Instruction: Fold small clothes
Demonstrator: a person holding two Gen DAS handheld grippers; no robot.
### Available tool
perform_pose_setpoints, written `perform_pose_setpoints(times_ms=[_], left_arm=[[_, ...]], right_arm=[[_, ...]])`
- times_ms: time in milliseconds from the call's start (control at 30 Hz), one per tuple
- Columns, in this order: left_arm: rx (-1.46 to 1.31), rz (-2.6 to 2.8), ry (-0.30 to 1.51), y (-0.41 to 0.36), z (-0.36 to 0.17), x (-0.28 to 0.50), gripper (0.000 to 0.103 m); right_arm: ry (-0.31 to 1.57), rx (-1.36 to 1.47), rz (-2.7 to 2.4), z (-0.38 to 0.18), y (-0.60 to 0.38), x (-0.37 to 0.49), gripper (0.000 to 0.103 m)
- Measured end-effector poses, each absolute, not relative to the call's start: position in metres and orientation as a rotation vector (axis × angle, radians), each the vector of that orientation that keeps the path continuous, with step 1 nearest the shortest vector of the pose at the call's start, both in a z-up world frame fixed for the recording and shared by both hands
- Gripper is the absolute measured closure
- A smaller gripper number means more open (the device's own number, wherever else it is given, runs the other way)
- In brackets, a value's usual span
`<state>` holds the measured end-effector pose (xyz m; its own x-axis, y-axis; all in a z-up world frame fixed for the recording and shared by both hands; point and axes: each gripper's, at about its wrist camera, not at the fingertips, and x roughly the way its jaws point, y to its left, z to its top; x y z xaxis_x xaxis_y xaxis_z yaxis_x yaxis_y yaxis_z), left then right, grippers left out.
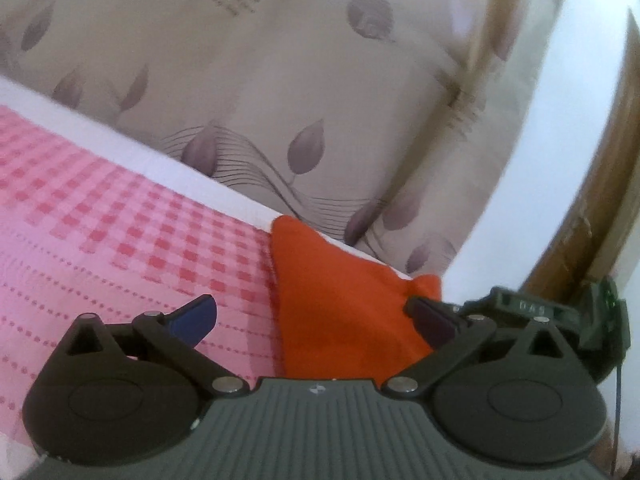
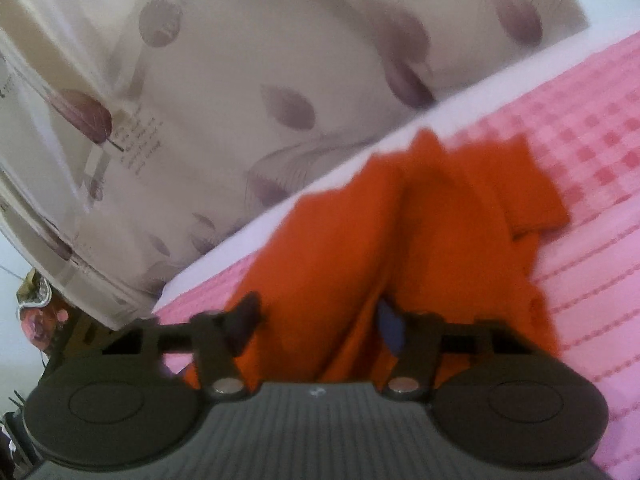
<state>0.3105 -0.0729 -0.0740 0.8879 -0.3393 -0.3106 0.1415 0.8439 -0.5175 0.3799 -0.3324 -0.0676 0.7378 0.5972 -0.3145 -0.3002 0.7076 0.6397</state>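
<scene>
**Orange garment between both grippers at the bed's edge**

The left gripper [image 1: 312, 316] stands with its jaws spread wide; no pad presses on anything. Its blue finger [image 1: 196, 318] hangs over bare bedding, its dark finger [image 1: 434, 322] sits over the near right part of the orange garment [image 1: 336, 304]. The cloth lies between and below the fingers, ungripped.

The right gripper [image 2: 320, 320] has its jaws partly apart, with a raised fold of the orange garment [image 2: 400, 232] between them. The blue finger [image 2: 390, 326] lies against the cloth; the dark finger [image 2: 244, 318] sits at the garment's left margin. The view is blurred, so whether the pads pinch the cloth cannot be told.

No containers appear in either view.

The garment is plain orange, rumpled, with a ridge running up its middle and an angular flap at the far right in the right wrist view. It lies on a pink checked bedcover [image 1: 100, 208], reaching the white mattress edge [image 1: 224, 184]. Behind hangs a beige curtain with purple leaves [image 1: 280, 92].
</scene>
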Motion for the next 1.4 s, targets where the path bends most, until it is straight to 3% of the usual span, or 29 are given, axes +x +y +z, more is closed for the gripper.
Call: perform_pose_setpoints(times_ms=[33,167,333,600,767,1000,1267,1400], left_arm=[[-0.518,-0.254,0.410,-0.071,-0.075,0.310,0.000],[-0.551,-0.218,0.427,-0.066,-0.078,0.312,0.000],[-0.555,-0.203,0.433,-0.067,-0.078,0.312,0.000],[-0.545,-0.194,0.438,-0.068,-0.078,0.312,0.000],[-0.538,-0.192,0.442,-0.068,-0.079,0.313,0.000],[-0.530,-0.189,0.443,-0.069,-0.079,0.313,0.000],[-0.505,-0.194,0.441,-0.071,-0.078,0.313,0.000],[-0.502,-0.197,0.442,-0.071,-0.078,0.313,0.000]], right_arm=[[0.540,0.582,0.525,-0.068,-0.327,0.381,0.047],[0.529,0.493,0.473,-0.062,-0.314,0.382,0.076],[0.499,0.327,0.360,-0.047,-0.315,0.380,0.084],[0.459,0.222,0.273,-0.010,-0.359,0.376,0.085],[0.536,0.145,0.273,-0.027,-0.355,0.390,0.085],[0.527,0.350,0.314,-0.037,-0.378,0.394,0.084],[0.514,0.148,0.250,-0.027,-0.356,0.401,0.085],[0.491,0.393,0.298,-0.033,-0.391,0.395,0.079]])
